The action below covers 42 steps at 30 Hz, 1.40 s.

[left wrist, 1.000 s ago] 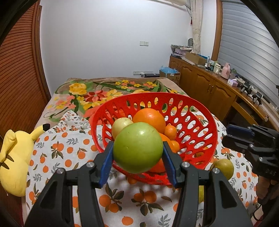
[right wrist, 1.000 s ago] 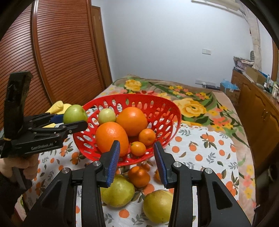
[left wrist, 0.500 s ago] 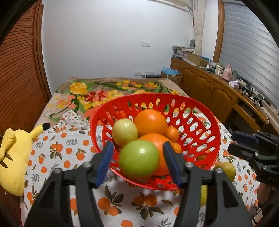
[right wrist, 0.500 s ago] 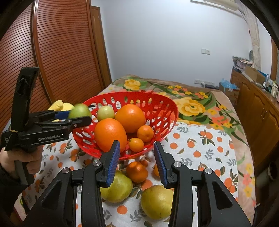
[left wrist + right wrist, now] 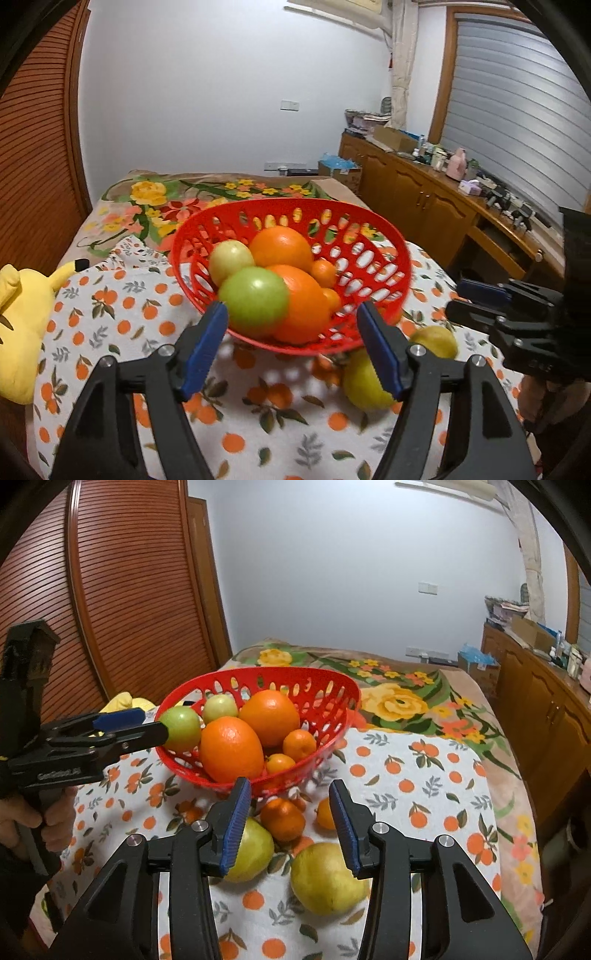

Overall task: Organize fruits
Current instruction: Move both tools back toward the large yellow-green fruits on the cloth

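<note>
Fingers of the left gripper (image 5: 291,325) stand apart with nothing pressed between them; its jaws have just been opening, and the green apple (image 5: 254,299) lies beyond the blue pads (image 5: 205,347), resting in the red basket (image 5: 373,266) against its near rim. In the right wrist view that gripper's tips reach the basket's left edge, just beside the apple, and a hand (image 5: 48,819) holds its black handle.

The right gripper (image 5: 290,808) hovers above the fruit lying loose on the orange-print cloth (image 5: 424,786). Its jaws have just been opening a little and grip nothing; a gap shows between the fingers (image 5: 236,823). Below them lie a small mandarin (image 5: 282,818), a second small orange fruit (image 5: 325,814) partly hidden behind the right finger, and two yellow-green pears (image 5: 328,878), one half covered by the left finger.

Inside the basket, beside the green apple, sit a paler apple (image 5: 231,260), two large oranges (image 5: 304,302) and two small mandarins (image 5: 299,744). The basket stands on the printed cloth, which is spread over a bed with a floral blanket (image 5: 402,698). A yellow plush toy (image 5: 20,325) lies at the cloth's left edge in the left wrist view.
</note>
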Each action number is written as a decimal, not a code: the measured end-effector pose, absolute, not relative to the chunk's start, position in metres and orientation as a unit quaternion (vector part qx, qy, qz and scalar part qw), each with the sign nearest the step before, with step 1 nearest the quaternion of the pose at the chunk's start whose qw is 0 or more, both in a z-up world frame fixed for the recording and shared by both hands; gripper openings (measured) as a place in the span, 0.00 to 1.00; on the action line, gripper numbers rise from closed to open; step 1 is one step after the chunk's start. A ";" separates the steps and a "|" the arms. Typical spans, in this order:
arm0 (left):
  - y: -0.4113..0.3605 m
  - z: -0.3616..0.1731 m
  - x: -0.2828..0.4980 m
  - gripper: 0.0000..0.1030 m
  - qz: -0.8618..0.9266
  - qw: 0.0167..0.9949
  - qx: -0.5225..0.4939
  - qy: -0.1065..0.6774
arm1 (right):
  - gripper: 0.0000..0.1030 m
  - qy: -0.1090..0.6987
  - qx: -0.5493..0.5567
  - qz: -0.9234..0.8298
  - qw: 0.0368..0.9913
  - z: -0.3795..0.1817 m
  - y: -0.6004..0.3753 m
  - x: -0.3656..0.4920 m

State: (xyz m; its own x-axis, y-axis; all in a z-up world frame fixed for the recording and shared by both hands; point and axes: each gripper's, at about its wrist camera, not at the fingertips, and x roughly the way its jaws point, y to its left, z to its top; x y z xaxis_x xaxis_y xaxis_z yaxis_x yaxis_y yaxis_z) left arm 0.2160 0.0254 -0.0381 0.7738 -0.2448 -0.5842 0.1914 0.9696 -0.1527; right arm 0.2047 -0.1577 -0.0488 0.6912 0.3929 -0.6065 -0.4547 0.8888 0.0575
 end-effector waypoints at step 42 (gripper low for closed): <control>-0.013 -0.082 0.176 0.70 -0.151 0.922 -0.025 0.357 | 0.63 0.397 -0.031 0.200 0.895 -0.117 -0.183 0.213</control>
